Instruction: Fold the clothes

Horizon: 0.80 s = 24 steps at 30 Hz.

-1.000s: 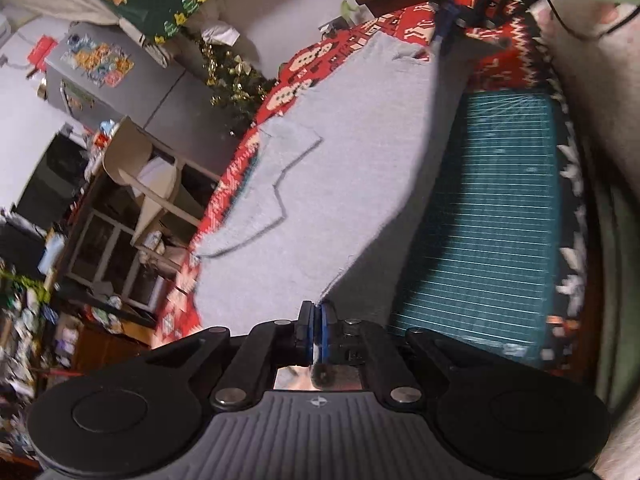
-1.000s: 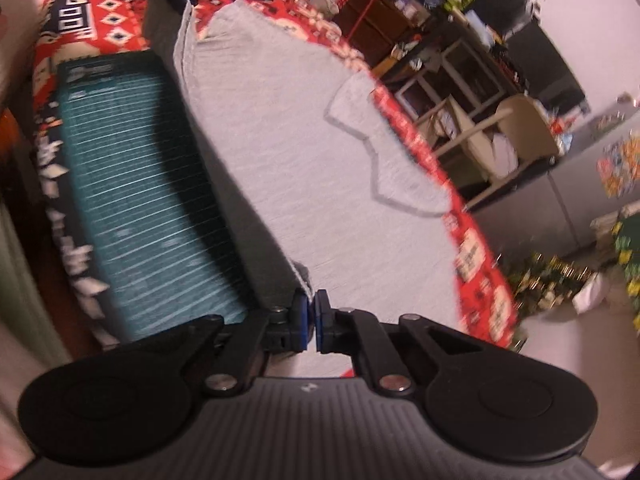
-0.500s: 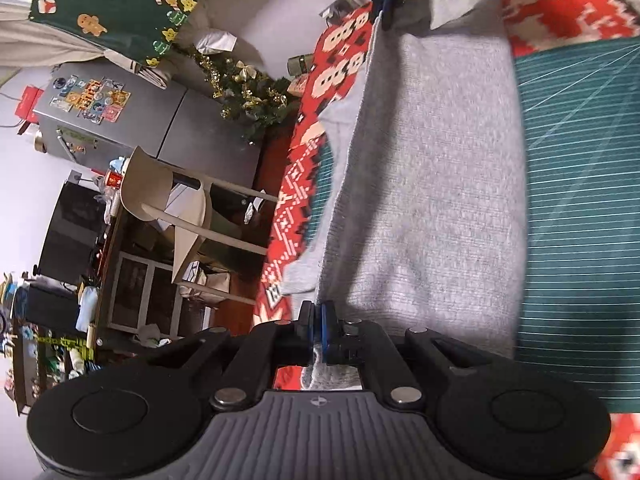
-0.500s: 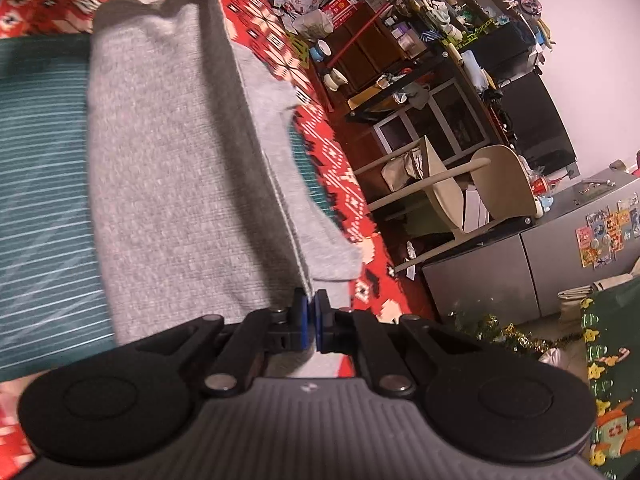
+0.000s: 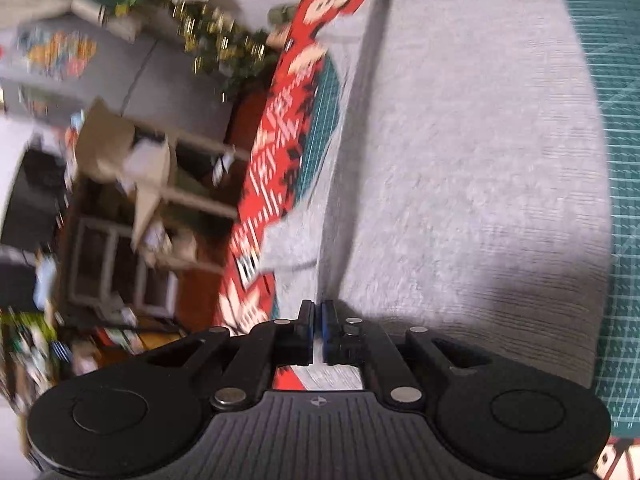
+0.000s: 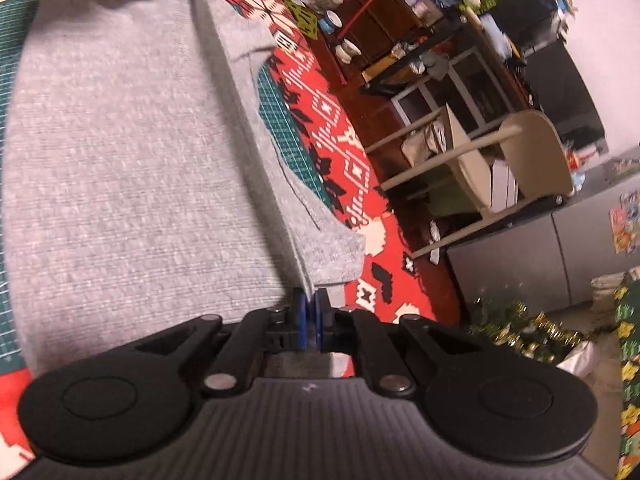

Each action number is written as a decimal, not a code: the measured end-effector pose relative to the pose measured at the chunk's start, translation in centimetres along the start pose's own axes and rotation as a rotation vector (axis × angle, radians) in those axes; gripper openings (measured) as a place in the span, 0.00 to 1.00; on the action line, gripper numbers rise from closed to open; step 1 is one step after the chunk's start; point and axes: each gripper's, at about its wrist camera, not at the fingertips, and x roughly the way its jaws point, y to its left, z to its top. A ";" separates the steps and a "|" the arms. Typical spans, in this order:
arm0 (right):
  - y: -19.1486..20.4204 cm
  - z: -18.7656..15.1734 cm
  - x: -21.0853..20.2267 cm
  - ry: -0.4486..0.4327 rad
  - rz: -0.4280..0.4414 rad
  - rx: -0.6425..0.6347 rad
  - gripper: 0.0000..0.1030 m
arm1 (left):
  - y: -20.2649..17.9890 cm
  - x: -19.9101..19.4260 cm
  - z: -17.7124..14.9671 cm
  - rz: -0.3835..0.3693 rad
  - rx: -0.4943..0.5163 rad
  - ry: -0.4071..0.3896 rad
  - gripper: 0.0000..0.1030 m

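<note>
1. Now, the grey shirt (image 5: 460, 152) lies doubled over on the green mat (image 5: 616, 200), its folded edge running along the surface's outer edge, over the red patterned cloth (image 5: 280, 152).
2. Left tool (image 5: 319, 322) sits at one end of that edge and right tool (image 6: 310, 318) at the other; the long axis runs straight between them.
3. Both tools' jaws are opening. Thin fabric still shows between the right pair; on the left I see only a slim gap at the hem.
4. Judgement: release here, then the next fold goes across that axis.
</note>
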 end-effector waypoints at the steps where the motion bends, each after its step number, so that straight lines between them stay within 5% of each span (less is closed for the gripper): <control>1: -0.1 -0.1 0.4 0.007 0.003 0.024 0.13 | 0.3 0.3 -0.1 -0.005 -0.028 0.013 0.12; 4: -1.4 -0.6 1.0 0.018 0.036 0.126 0.35 | 1.3 0.6 -0.7 -0.013 -0.109 0.039 0.28; 9: -4.7 -2.2 -0.1 0.016 0.103 0.357 0.40 | 4.3 -1.1 -2.1 -0.047 -0.259 0.037 0.57; 15: -7.3 -6.5 -5.5 -0.042 0.143 0.746 0.58 | 5.9 -5.9 -6.7 -0.134 -0.593 0.036 0.58; 21: -4.7 -13.9 -10.6 0.014 0.128 1.113 0.58 | 2.0 -9.6 -12.5 -0.264 -1.025 0.038 0.57; 24: -1.5 -16.7 -12.5 0.055 0.086 1.236 0.56 | -0.8 -10.6 -14.0 -0.269 -1.149 0.033 0.56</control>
